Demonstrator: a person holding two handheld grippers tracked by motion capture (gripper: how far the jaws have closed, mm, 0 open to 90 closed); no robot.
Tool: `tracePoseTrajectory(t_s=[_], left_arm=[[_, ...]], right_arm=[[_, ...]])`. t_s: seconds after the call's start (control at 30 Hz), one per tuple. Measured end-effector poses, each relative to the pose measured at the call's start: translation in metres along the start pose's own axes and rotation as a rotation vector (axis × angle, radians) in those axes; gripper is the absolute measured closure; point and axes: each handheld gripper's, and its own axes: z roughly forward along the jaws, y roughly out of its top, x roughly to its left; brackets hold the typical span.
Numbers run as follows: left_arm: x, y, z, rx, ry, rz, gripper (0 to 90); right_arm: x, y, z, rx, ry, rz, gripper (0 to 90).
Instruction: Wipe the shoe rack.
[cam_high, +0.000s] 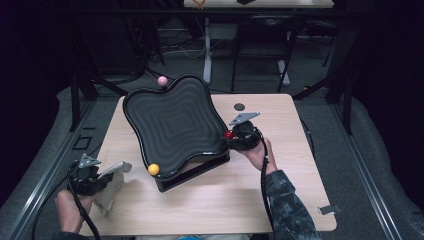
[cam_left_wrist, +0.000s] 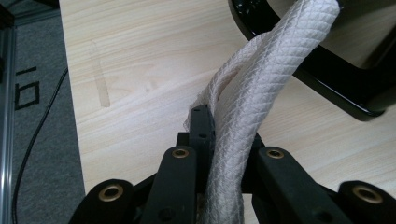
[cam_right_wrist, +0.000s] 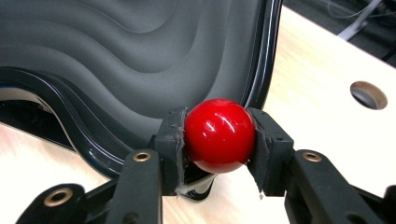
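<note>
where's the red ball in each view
High view: red ball right of centre, at the black tray's right edge, in the right gripper.
Left gripper view: not in it.
Right gripper view: centre, between the fingers.
Shared landmark: the black tray.

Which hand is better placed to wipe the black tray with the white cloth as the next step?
Left, probably. The left gripper is shut on the white cloth beside the near corner of the black tray. The right gripper is shut on the red ball at the tray's edge.
</note>
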Motion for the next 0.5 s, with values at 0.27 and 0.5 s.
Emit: tracePoseTrajectory(t_s=[0.27,0.5], left_arm=[[-0.0007,0.0013,0.0011,-0.022,-0.001,0.001,81.7],[0.0012,0.0036,0.0008,-0.055,0.008,-0.019,81.9]], right_arm=[[-0.0095,-0.0043,-0.0053,0.002,0.021,0.004,59.3],[-0.0099,-0.0042,-0.0013,-0.021,-0.007,0.023,59.8]])
